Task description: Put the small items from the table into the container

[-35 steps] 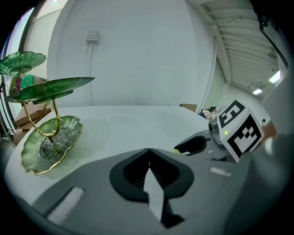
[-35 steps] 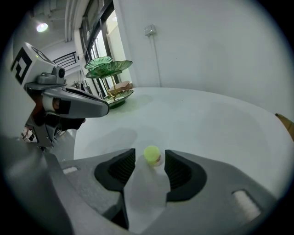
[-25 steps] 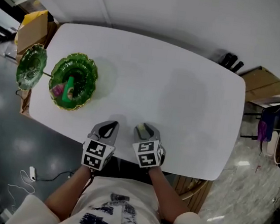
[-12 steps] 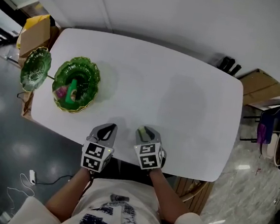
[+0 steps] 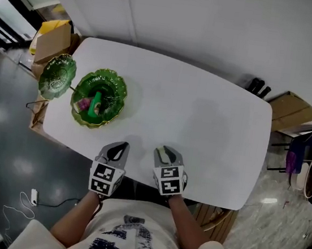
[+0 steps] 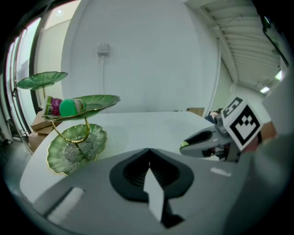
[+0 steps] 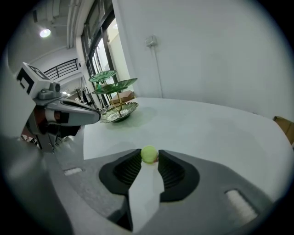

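Note:
My right gripper (image 7: pixel 149 158) is shut on a small yellow-green ball (image 7: pixel 149 153), pinched between the two pad tips. It hovers over the white table's near edge, and the right gripper (image 5: pixel 165 151) shows there in the head view too. My left gripper (image 6: pixel 148 155) is shut with nothing in it; the left gripper (image 5: pixel 116 150) stays just left of the right one. The container is a green leaf-shaped tiered stand (image 5: pixel 98 105) at the table's left end. A green item (image 6: pixel 69 108) and a pink-purple item (image 6: pixel 55 105) lie on its middle tier.
The white table (image 5: pixel 202 121) stretches right of the stand. Cardboard boxes (image 5: pixel 53 39) stand on the floor beyond the table's left end, and another box (image 5: pixel 295 102) is at the right. A white wall lies behind the table.
Both grippers have lifted a little near the table's front edge. The head view has swung, so the stand and table now sit further right in the picture.

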`<action>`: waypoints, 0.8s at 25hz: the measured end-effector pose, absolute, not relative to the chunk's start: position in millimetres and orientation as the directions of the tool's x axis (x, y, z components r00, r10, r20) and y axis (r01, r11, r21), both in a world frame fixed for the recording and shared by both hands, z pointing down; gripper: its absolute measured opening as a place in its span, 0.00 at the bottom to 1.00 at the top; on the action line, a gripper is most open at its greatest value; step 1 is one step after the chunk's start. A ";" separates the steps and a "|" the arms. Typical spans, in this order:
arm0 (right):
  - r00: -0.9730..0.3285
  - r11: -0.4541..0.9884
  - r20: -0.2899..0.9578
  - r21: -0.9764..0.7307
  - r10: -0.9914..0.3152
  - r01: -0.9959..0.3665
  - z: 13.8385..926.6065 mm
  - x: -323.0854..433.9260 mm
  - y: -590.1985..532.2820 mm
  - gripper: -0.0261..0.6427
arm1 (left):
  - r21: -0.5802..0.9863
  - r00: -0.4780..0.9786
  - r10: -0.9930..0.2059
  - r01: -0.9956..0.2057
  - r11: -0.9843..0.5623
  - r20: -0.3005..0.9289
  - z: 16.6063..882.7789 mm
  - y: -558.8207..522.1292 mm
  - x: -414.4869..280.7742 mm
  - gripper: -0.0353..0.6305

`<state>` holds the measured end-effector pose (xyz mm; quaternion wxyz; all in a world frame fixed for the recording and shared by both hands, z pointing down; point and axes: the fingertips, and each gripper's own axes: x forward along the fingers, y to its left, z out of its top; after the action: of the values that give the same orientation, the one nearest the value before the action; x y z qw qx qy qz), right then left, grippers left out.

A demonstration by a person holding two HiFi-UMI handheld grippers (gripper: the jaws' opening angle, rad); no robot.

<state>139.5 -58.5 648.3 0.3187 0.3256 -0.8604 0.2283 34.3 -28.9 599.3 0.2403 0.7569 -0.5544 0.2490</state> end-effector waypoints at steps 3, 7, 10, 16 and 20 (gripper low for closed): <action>-0.597 0.691 0.681 -0.183 -0.424 -0.700 632.4 130.9 -60.9 0.21 | 0.087 0.258 -0.729 -0.961 -0.264 0.634 588.8 -27.5 25.3 0.04; -0.610 0.702 0.655 -0.166 -0.447 -0.693 616.7 118.3 -66.3 0.21 | 0.087 0.256 -0.750 -0.962 -0.258 0.610 574.5 -31.6 12.2 0.04; -0.622 0.708 0.642 -0.170 -0.448 -0.686 603.4 104.2 -66.9 0.21 | 0.086 0.253 -0.763 -0.964 -0.253 0.595 565.6 -35.3 1.6 0.04; -0.642 0.719 0.608 -0.161 -0.468 -0.676 570.6 72.0 -73.6 0.21 | 0.084 0.270 -0.779 -0.959 -0.271 0.566 550.6 -45.2 -18.0 0.04; -0.639 0.713 0.592 -0.148 -0.491 -0.686 556.4 56.4 -79.1 0.21 | 0.086 0.294 -0.781 -0.951 -0.298 0.550 539.4 -48.0 -31.2 0.04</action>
<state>56.4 -79.1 556.4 0.2654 0.3319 -0.8865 0.1830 -31.2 -48.0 539.4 0.2037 0.7783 -0.5564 0.2079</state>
